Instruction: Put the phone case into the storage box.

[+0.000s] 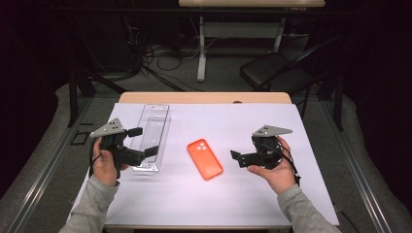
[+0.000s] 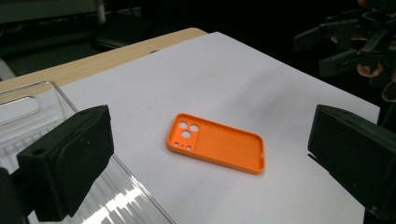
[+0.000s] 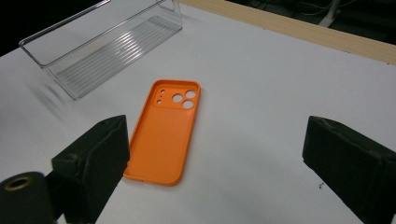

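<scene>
A lab: dark room, floor cables [image 1: 160,53], adjustable desk [image 1: 243,29].

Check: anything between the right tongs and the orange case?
Nothing visible. The right tongs are open and point across bare white sheet at the case, which lies flat. The clear tray sits beyond the case, by the left tongs.

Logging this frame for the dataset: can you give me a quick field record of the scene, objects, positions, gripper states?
surface: white sheet on a wooden table
phone case: orange phone case, mid-sheet, hollow side up, untouched
tray: clear plastic tray, left of the case
left gripper: left gripper, over the tray's near end, jaws open, empty
right gripper: right gripper, right of the case, jaws open, empty
</scene>
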`<state>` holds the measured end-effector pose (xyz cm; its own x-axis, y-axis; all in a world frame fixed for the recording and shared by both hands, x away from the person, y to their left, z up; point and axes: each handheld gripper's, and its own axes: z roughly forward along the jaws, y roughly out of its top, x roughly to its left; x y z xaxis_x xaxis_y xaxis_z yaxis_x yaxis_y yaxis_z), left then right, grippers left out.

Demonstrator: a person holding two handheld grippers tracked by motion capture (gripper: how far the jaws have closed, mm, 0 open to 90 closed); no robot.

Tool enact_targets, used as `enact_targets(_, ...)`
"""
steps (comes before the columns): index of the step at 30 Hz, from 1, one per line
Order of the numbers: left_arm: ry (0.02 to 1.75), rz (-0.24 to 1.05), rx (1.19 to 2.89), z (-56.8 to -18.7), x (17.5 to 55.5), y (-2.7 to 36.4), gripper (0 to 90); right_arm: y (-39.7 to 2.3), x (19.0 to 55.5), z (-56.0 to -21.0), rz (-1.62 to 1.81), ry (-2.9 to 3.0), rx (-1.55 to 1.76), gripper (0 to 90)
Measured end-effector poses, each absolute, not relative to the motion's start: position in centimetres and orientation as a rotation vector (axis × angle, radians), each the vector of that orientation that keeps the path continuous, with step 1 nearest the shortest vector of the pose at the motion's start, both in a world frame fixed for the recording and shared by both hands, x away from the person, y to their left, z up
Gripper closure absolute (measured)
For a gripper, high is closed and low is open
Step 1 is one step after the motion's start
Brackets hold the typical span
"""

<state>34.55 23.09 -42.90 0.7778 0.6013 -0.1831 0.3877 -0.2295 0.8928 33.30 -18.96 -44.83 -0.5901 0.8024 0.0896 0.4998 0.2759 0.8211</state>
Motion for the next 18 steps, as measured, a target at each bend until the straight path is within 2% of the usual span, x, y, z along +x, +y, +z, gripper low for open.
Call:
enact_targets(7, 0.782, 0.236, 1.868, -42.4, 35.9, 22.3, 0.6, -18.2, 34.6, -44.4, 1.192, 2.254, 1.179, 13.9)
enact_targets(18, 0.852, 0.219, 1.883, -42.9, 38.2, 21.3, 0.6, -16.8, 37.1, -44.3, 1.130, 2.319, 1.224, 14.1)
